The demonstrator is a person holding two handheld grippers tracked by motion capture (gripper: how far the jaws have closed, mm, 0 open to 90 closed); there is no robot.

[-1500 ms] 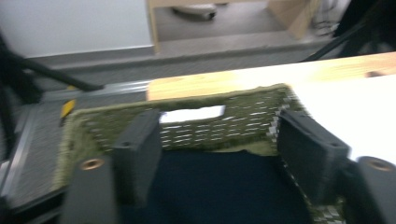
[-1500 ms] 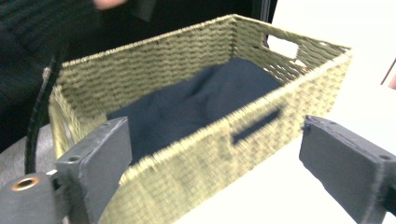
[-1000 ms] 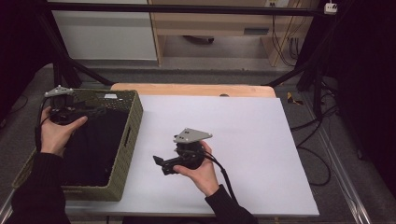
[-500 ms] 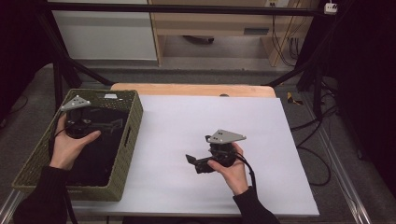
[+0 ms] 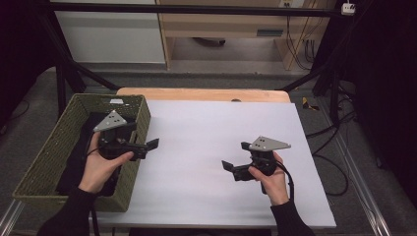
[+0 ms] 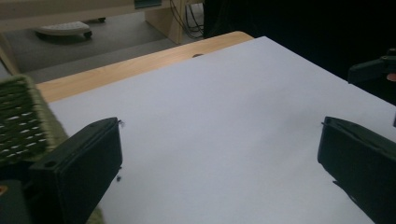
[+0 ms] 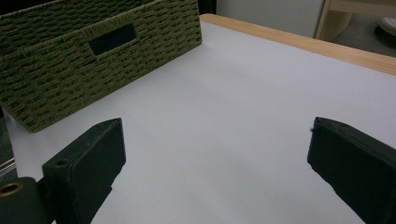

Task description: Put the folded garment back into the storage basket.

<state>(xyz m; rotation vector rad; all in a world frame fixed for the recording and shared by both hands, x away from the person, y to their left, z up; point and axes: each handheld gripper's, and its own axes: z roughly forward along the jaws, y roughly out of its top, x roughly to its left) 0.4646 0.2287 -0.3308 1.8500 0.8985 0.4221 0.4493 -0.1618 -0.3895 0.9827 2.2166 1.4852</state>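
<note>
Basket [image 7: 93, 60] handle slot in right gripper view, dark lining from above

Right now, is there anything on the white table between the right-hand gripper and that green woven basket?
Nothing visible. In the right gripper view, bare white table runs from the right gripper, jaws wide apart and empty, to the basket. The left gripper hovers at the basket's near wall.

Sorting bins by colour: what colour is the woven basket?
Olive green basket, clearest in the right gripper view.

Left tool [image 5: 147, 146] and right tool [image 5: 235, 160] both gape wide, empty.
</note>
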